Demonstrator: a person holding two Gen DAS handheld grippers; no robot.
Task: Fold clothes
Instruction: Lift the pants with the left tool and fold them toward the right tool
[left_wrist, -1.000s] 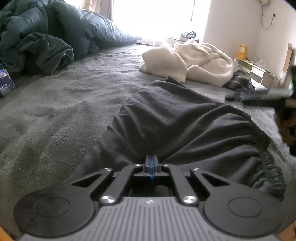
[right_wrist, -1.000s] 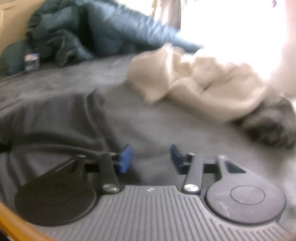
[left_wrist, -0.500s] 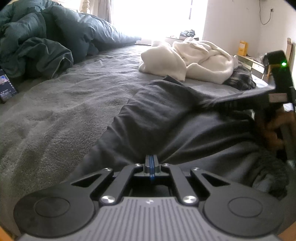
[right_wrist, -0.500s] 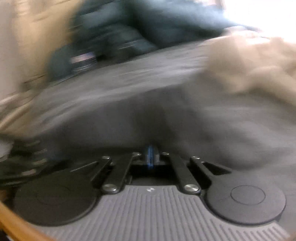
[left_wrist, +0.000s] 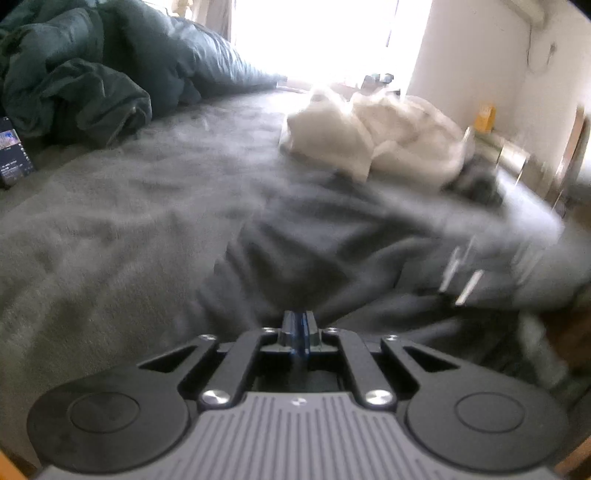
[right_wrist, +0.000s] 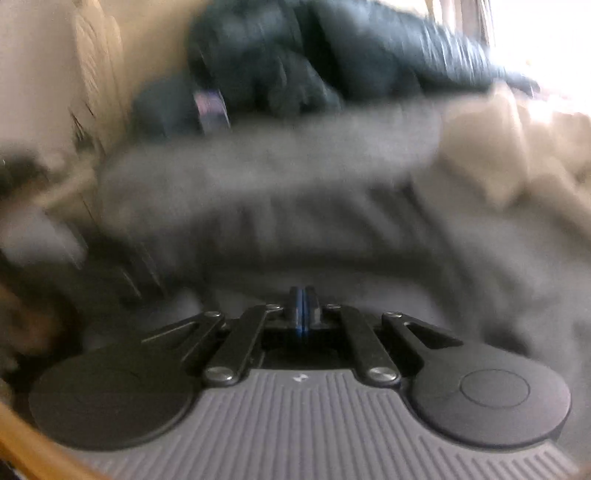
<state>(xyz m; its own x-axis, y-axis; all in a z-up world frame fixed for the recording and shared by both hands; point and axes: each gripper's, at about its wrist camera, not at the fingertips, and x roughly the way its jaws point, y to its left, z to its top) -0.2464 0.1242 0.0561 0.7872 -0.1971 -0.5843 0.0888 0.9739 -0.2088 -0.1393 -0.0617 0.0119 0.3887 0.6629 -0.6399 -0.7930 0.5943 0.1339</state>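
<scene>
- Left wrist view: left gripper (left_wrist: 298, 328) is clenching an edge of the dark grey soft fabric garment (left_wrist: 332, 254), which is lying on the grey fleece bedspread (left_wrist: 110, 229); lifting evenly is advisable.
- Right wrist view: right gripper (right_wrist: 303, 314) is pinching the garment's near fold, blurred; both corners should be travelling level, avoiding the crumpled cream cloth pile (right_wrist: 517, 147).

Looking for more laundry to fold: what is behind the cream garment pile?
Behind the cream garment pile only a glaring window and small dark items show. A dark checked cloth peeks beside it; anything underneath is covered.
</scene>
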